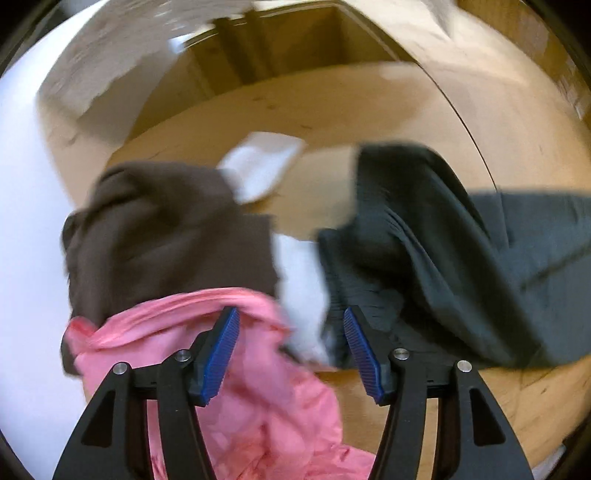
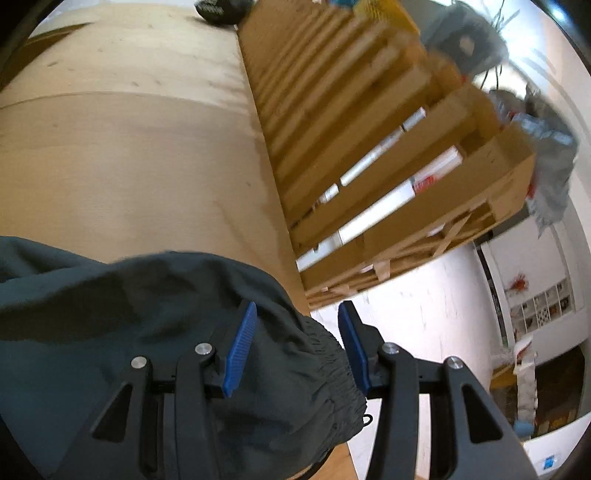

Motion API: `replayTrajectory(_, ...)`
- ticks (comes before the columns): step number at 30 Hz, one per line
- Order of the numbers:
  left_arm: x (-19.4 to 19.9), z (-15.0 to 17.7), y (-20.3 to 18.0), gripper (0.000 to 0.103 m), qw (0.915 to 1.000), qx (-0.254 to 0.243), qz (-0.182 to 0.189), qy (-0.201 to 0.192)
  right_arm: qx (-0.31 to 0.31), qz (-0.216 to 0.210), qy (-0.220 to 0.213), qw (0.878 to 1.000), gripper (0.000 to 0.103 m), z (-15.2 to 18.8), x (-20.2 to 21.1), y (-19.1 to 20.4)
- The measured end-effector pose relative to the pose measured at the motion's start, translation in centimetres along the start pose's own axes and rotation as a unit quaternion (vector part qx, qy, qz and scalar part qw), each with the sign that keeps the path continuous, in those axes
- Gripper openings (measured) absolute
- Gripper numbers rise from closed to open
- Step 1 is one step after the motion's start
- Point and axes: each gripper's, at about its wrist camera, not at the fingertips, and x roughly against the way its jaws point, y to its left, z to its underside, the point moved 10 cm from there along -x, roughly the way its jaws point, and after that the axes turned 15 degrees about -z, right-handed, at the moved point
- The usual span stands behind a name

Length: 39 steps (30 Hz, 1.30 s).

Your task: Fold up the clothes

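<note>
In the left wrist view, a pile of clothes lies on the wooden table [image 1: 332, 103]: a pink garment [image 1: 258, 387] nearest, a brown one [image 1: 166, 229] behind it, white cloth [image 1: 303, 295] in the middle and a dark grey-green garment [image 1: 461, 258] at right. My left gripper [image 1: 291, 354] is open above the pink and white cloth, holding nothing. In the right wrist view, the dark grey-green garment [image 2: 129, 332] lies at the table's right edge, its elastic waistband [image 2: 332, 376] between the blue pads. My right gripper [image 2: 297, 350] is open over that waistband.
A folded white cloth [image 1: 258, 162] lies further back on the table. A wooden slatted rack [image 2: 388, 155] with white boxes stands to the right of the table [image 2: 129, 129]. Beyond the table's edge is a white floor [image 2: 424, 325]. A dark object [image 2: 221, 11] sits at the far end.
</note>
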Motion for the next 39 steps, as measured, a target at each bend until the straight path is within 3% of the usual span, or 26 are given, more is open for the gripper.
replayTrajectory(7, -3.3, -1.9, -4.3, 0.057, 0.9996, -0.027, -0.008, -0.001, 0.028, -0.028, -0.027, 0.999, 0.046, 0.2, 3.6, 2.9)
replayTrajectory(9, -4.0, -2.5, -4.5, 0.057, 0.9996, -0.024, -0.013, -0.001, 0.035, -0.066, -0.031, 0.997, 0.046, 0.2, 4.2, 5.1)
replayTrajectory(11, -4.0, -3.3, -4.7, 0.057, 0.9991, -0.03, -0.024, -0.018, 0.069, -0.122, -0.008, 0.99, 0.047, 0.5, 4.0, 9.1)
replayTrajectory(14, -3.7, -3.9, -4.6, 0.057, 0.9975, -0.045, -0.044, -0.033, 0.118, -0.205, 0.026, 0.971, 0.047, 1.1, 3.8, 15.2)
replayTrajectory(16, -3.3, -4.1, -4.4, 0.057, 0.9979, -0.044, -0.033, -0.035, 0.147, -0.261, 0.051, 0.953, 0.047, 1.6, 3.9, 19.2)
replayTrajectory(19, -2.9, -4.4, -4.1, 0.058, 0.9982, -0.044, -0.02, -0.036, 0.138, -0.341, 0.101, 0.924, 0.047, 2.0, 3.3, 24.8)
replayTrajectory(31, -3.7, -5.9, -6.4, 0.058, 0.9968, -0.069, -0.003, -0.04, 0.057, -0.38, 0.13, 0.914, 0.047, -0.2, 0.2, 32.4)
replayTrajectory(32, -3.8, -6.0, -6.6, 0.056, 0.9964, -0.073, -0.004, -0.044, 0.05, -0.383, 0.132, 0.913, 0.047, -0.4, 0.0, 33.0)
replayTrajectory(33, -3.8, -6.1, -6.8, 0.044, 0.996, -0.075, 0.0, -0.047, 0.044, -0.386, 0.134, 0.912, 0.047, -0.6, -0.3, 33.7)
replayTrajectory(34, -3.7, -6.1, -7.0, 0.018, 0.9958, -0.078, 0.012, -0.048, 0.04, -0.387, 0.134, 0.911, 0.047, -0.9, -0.5, 34.2)
replayTrajectory(35, -3.5, -6.1, -7.3, 0.004, 0.9953, -0.08, 0.025, -0.048, 0.052, -0.38, 0.121, 0.916, 0.039, -1.2, -0.4, 34.4)
replayTrajectory(36, -3.3, -6.1, -7.2, 0.0, 0.995, -0.08, 0.027, -0.053, 0.061, -0.371, 0.108, 0.92, 0.009, -1.6, -0.4, 34.4)
replayTrajectory(37, -3.1, -6.1, -7.1, 0.0, 0.9947, -0.08, 0.028, -0.058, 0.058, -0.373, 0.105, 0.92, 0.0, -1.7, -0.4, 34.3)
replayTrajectory(39, -2.6, -6.1, -6.6, 0.0, 0.9941, -0.081, 0.03, -0.066, 0.053, -0.377, 0.099, 0.919, 0.001, -2.0, -0.4, 34.0)
